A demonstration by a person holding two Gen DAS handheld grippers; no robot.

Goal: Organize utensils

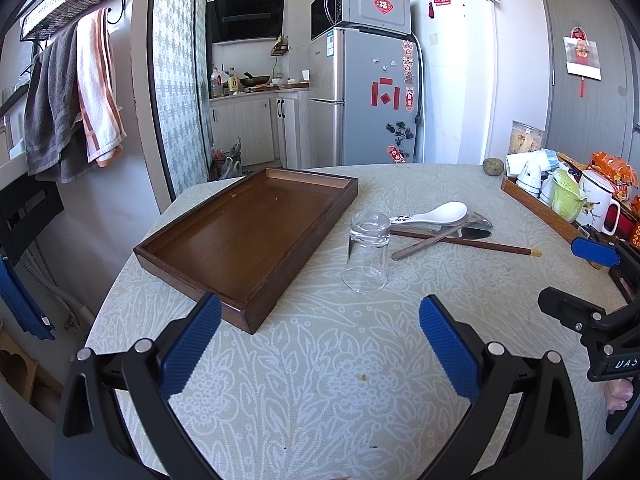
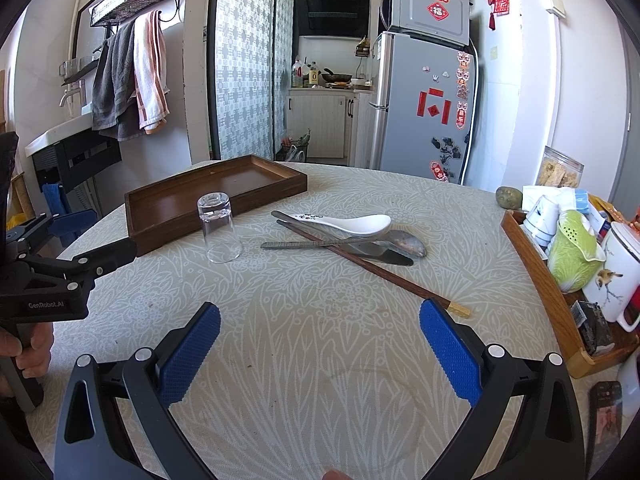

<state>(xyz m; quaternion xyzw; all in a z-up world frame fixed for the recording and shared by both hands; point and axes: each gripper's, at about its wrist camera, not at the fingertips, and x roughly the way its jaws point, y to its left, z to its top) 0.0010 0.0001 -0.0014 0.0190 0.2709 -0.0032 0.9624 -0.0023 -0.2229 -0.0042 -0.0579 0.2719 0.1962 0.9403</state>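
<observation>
An empty dark wooden tray [image 1: 244, 236] [image 2: 180, 204] lies on the table's left side. An upside-down clear glass [image 1: 367, 252] [image 2: 219, 227] stands just right of it. Further right lies a pile of utensils: a white ceramic spoon [image 1: 436, 214] [image 2: 352, 224], a metal spoon [image 2: 404, 242], a knife [image 1: 472, 234] [image 2: 380, 258] and brown chopsticks [image 1: 472, 243] [image 2: 376, 270]. My left gripper [image 1: 320, 344] hovers open over the near table, short of the tray corner and glass. My right gripper [image 2: 320, 348] is open too, nearer than the chopstick tips, holding nothing.
A second wooden tray [image 2: 536, 264] [image 1: 532, 206] at the right edge holds cups, a mug and a green cabbage-shaped strainer. A snack jar [image 2: 560, 170] and a round green fruit [image 2: 509, 197] stand behind it. A phone [image 2: 606, 412] lies near right. A fridge [image 1: 368, 96] stands beyond the table.
</observation>
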